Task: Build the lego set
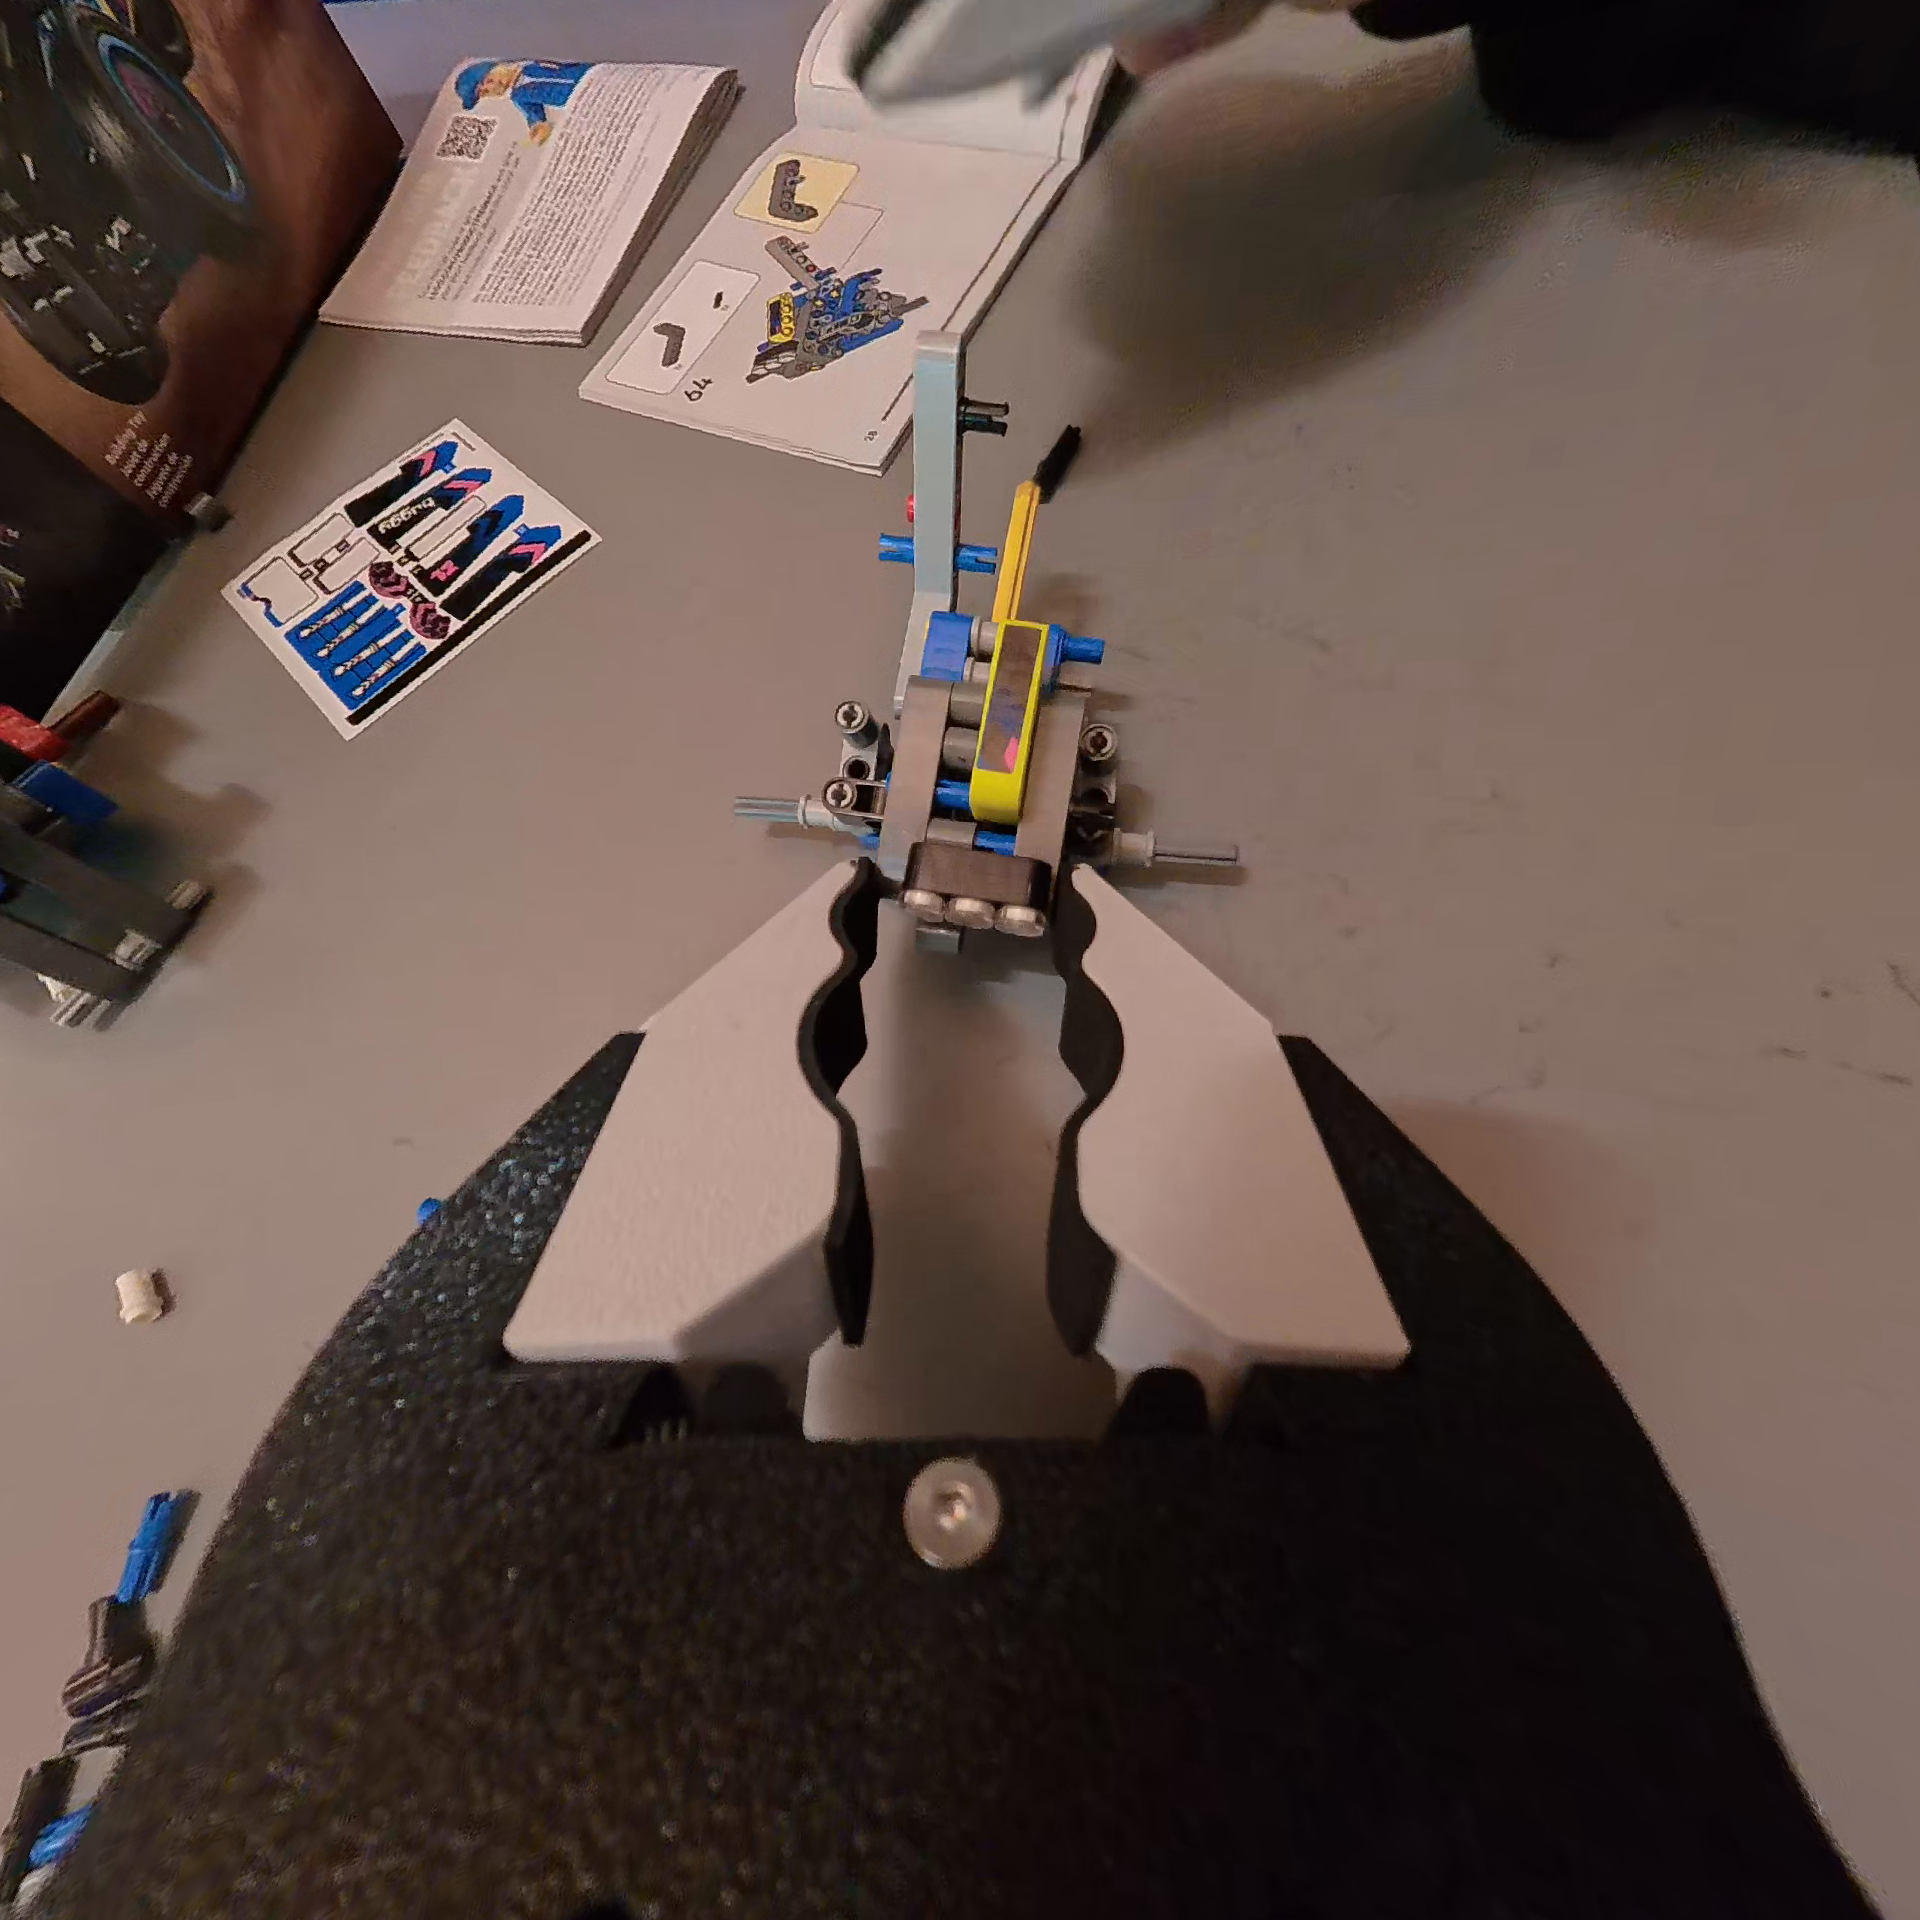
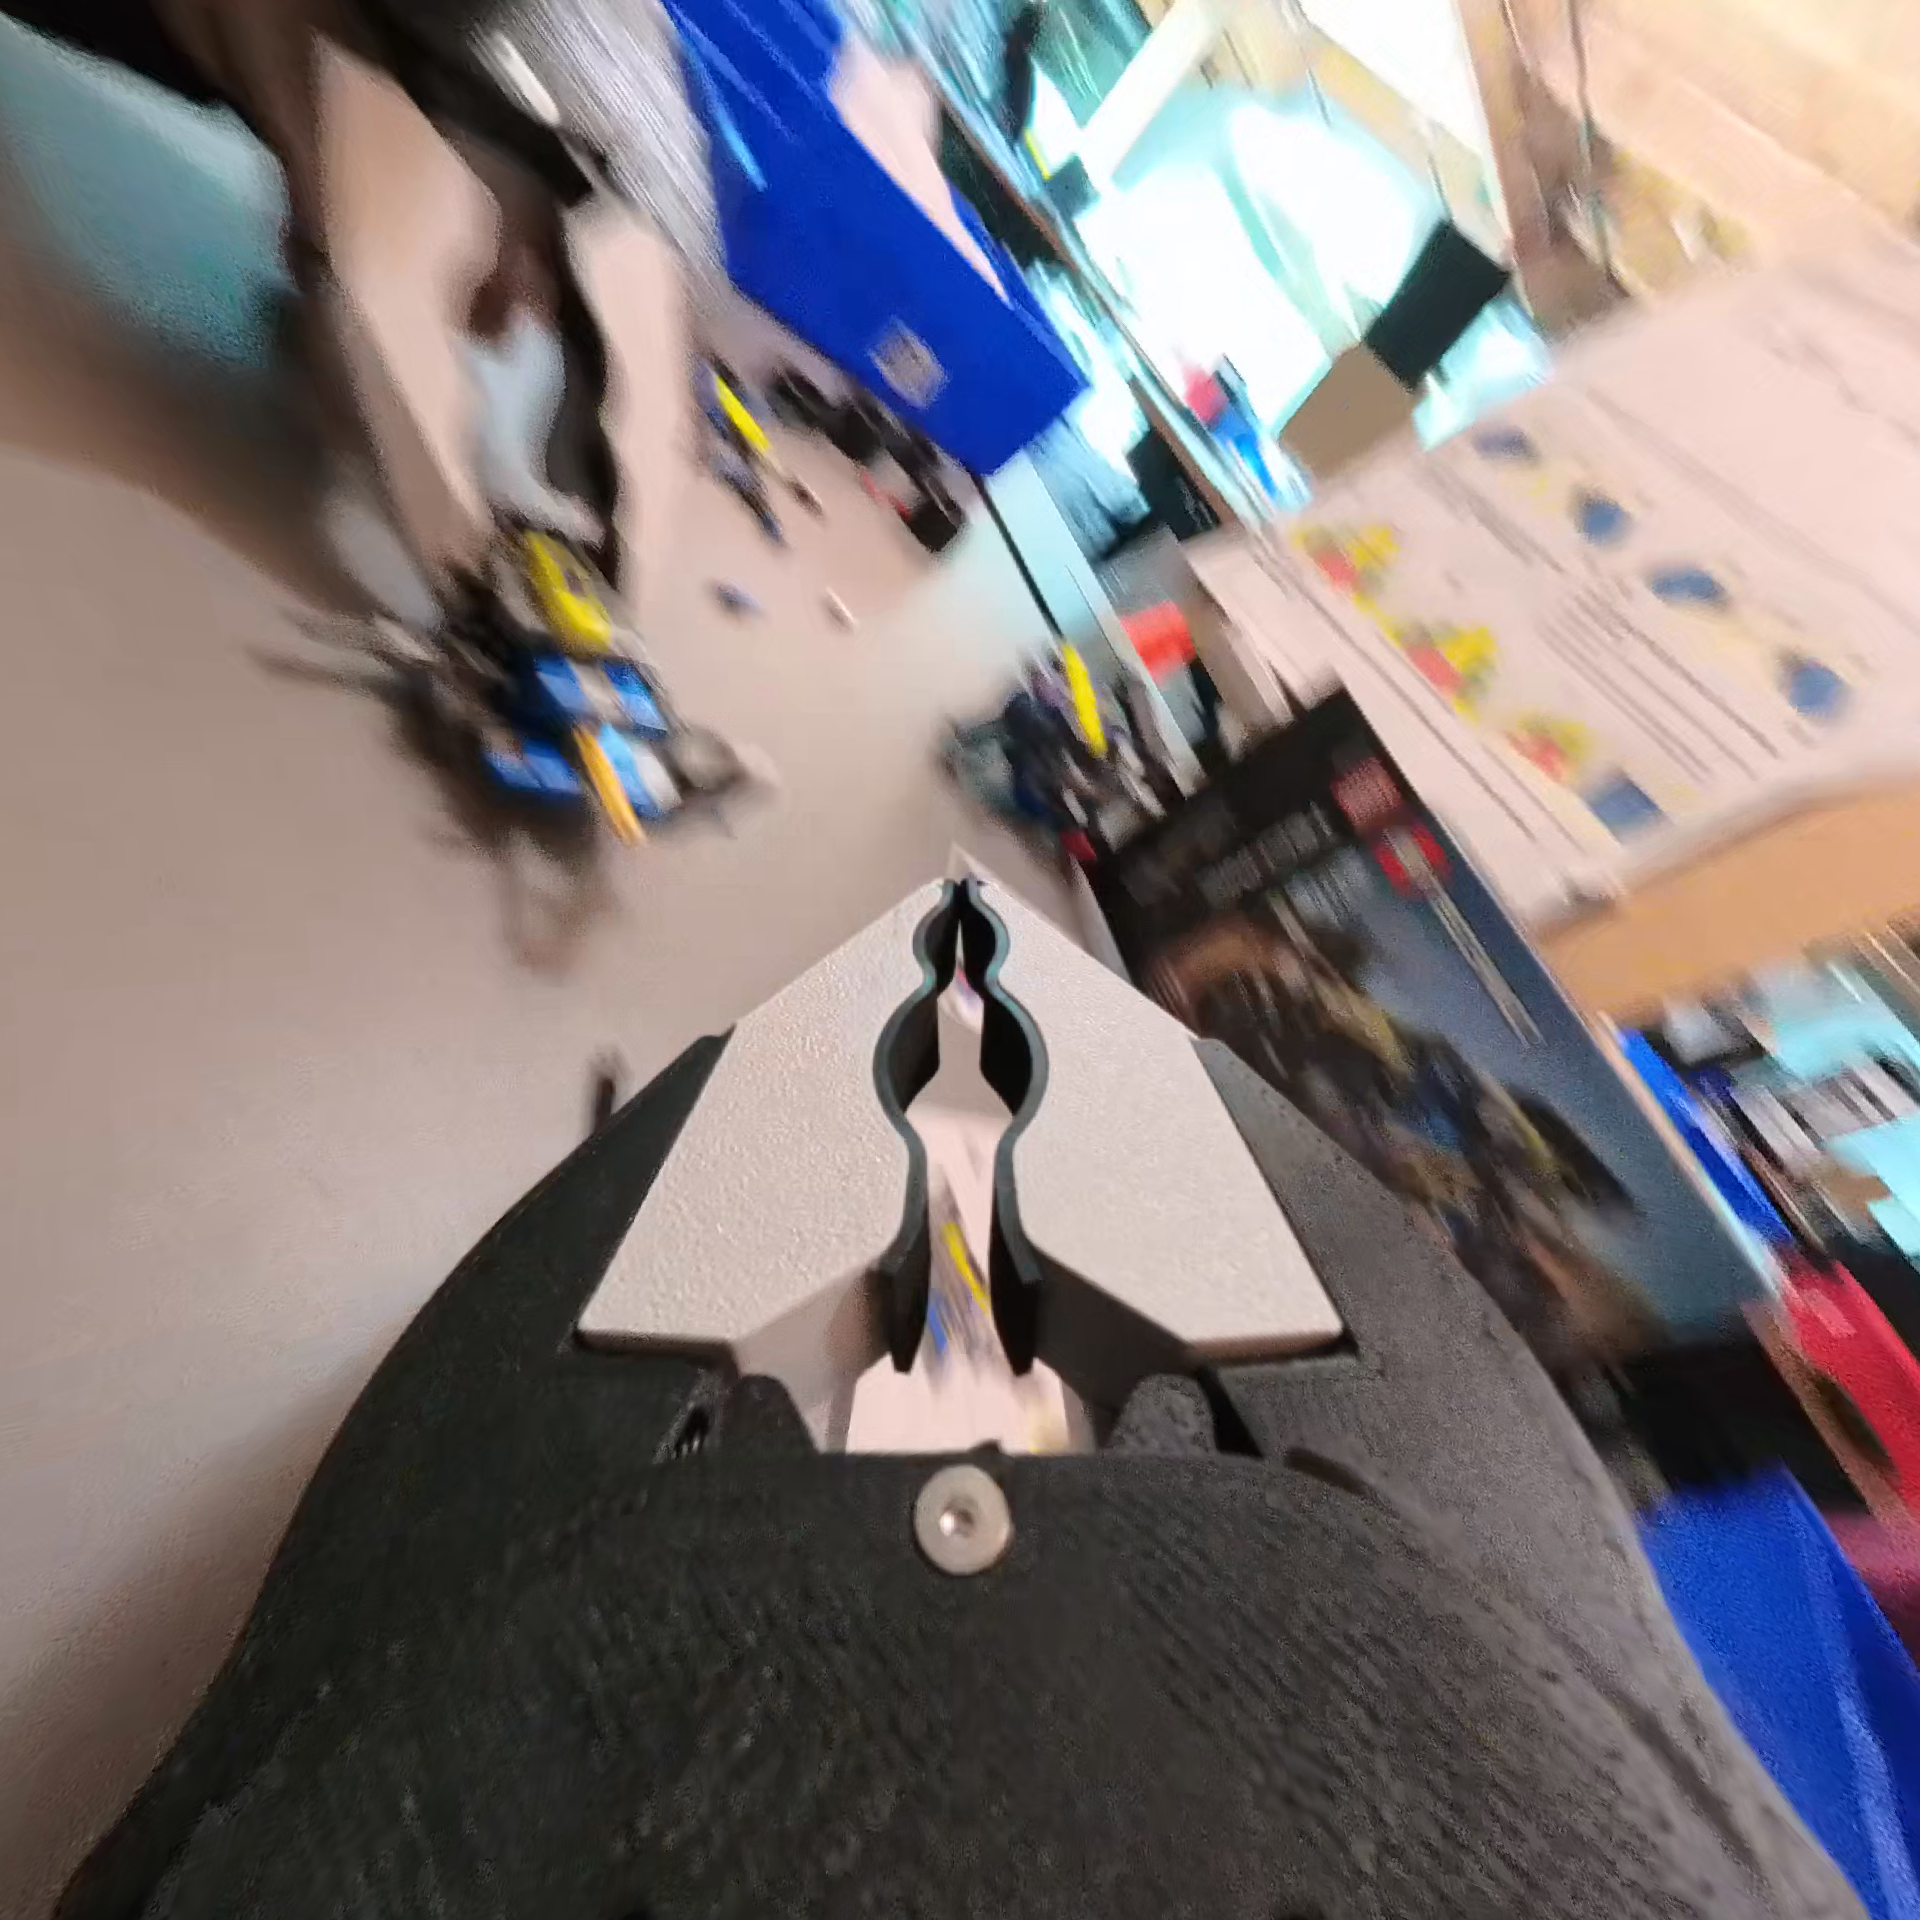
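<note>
Left tool [image 1: 961,894] grips the near end of a brick-built model [image 1: 982,748] on the grey counter [image 1: 1455,935]; right tool [image 2: 961,885] pinched together on nothing.

Fingertips of the left tool press both sides of the model's dark end block with three pale studs; a yellow beam runs along its top, blue pins jut sideways; beyond lie an open instruction booklet [image 1: 790,301], a sticker sheet [image 1: 410,577], a dark box [image 1: 156,239]; the right view is blurred, model [image 2: 561,686] well apart from those closed tips.
</note>
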Tool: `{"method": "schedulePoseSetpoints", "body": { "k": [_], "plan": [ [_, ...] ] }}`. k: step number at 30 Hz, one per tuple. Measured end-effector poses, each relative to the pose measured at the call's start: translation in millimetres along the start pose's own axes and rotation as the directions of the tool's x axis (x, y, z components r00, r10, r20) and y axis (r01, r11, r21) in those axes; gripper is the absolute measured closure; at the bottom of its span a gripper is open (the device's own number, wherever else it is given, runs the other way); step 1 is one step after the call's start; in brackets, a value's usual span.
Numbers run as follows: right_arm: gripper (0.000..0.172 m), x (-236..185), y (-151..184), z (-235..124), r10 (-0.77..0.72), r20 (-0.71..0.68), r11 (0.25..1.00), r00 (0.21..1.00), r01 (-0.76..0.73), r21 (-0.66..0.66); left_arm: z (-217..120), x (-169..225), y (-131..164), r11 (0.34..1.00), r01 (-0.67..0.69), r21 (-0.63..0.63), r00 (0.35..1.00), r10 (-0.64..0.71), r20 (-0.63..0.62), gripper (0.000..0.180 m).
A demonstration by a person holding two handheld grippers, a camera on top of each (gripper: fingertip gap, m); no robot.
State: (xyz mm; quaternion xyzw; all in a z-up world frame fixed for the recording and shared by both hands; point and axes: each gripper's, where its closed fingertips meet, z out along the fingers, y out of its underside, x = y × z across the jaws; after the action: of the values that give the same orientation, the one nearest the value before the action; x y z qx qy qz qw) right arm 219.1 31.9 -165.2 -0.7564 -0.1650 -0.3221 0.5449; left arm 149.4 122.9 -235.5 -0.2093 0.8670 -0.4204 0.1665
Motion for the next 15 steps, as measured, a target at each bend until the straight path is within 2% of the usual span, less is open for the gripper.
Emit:
{"method": "schedulePoseSetpoints", "body": {
  "k": [4,6,8,11,15],
  "plan": [
    [0.172,46,82,-62,-0.002,-0.263,0.942,0.965,-0.087,-0.325,0,-1,0,1.0,0.003,-0.004,1.0,-0.003,0.008,0.149],
    [0.172,38,117,-81,0.008,-0.234,0.889,0.972,-0.114,-0.444,0,-1,1,1.0,0.01,-0.005,1.0,-0.01,0.003,0.149],
    [0.172,22,137,-88,-0.009,-0.136,0.851,0.991,-0.064,-0.522,1,-2,1,1.0,0.021,-0.006,1.0,-0.021,-0.004,0.149],
    [0.172,10,144,-88,-0.035,-0.057,0.834,0.998,-0.002,-0.552,1,-2,1,0.999,0.032,-0.009,0.999,-0.033,-0.008,0.149],
    [0.172,-1,136,-91,-0.036,0.019,0.871,0.999,0.041,-0.489,1,-3,1,0.999,0.036,-0.012,0.999,-0.036,-0.008,0.149]
  ]
}}
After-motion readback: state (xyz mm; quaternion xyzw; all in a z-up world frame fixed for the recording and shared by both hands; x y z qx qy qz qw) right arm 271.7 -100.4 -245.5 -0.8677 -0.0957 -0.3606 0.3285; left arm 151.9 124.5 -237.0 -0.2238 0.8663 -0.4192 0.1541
